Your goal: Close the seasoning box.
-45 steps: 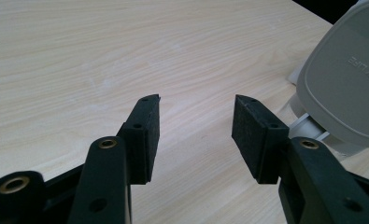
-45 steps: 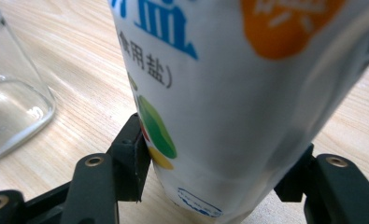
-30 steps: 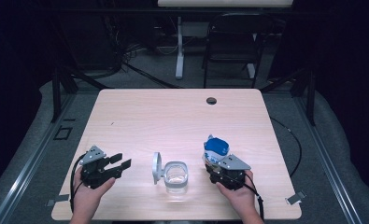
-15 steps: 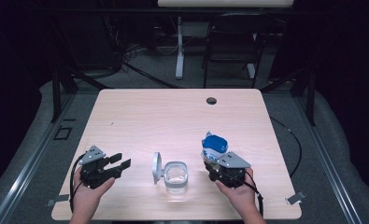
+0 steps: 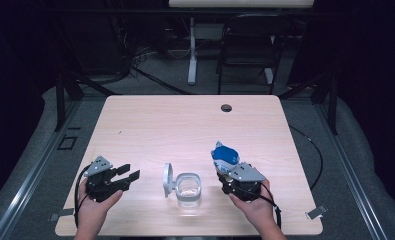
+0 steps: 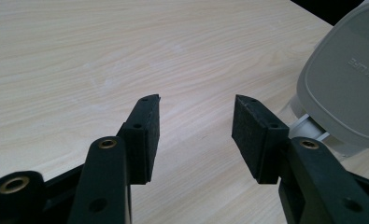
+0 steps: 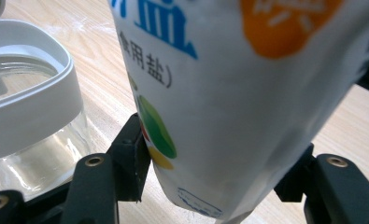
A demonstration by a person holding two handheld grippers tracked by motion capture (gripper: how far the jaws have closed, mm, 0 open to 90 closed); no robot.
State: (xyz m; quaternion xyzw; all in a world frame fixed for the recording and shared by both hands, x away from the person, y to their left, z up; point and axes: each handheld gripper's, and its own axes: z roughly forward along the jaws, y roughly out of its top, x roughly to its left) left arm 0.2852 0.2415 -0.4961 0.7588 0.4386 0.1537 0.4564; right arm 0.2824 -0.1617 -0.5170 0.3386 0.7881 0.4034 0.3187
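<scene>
Looking down from the high view, the table (image 5: 150,125) carried a clear jar (image 5: 189,189) near its front edge, with the grey lid (image 5: 168,179) hinged open and standing at the jar's 9 o'clock. The left gripper (image 5: 128,171) sat at the jar's 9 o'clock, well apart from it, its jaws spread with nothing between them and aimed toward the lid. The right gripper (image 5: 224,176) sat at the jar's 3 o'clock, near it, holding a blue and white bag (image 5: 224,156) that rose from its jaws toward 12 o'clock. A small dark hole (image 5: 226,107) marked the table's far side, at about 1 o'clock from the jar.

In the left gripper view, the left gripper (image 6: 195,116) had its two black jaws wide apart over bare wood, gripping nothing. The lid (image 6: 345,88) stood at 2 o'clock, close beside the right-hand jaw; whether they touched could not be told.

In the right gripper view, the right gripper (image 7: 210,172) was clamped on the lower end of the bag (image 7: 229,102), a jaw pressing each side. The bag bore blue characters, an orange patch and green and yellow spots. The jar (image 7: 28,121), with its white rim, stood at 9 o'clock, just beside the bag.
</scene>
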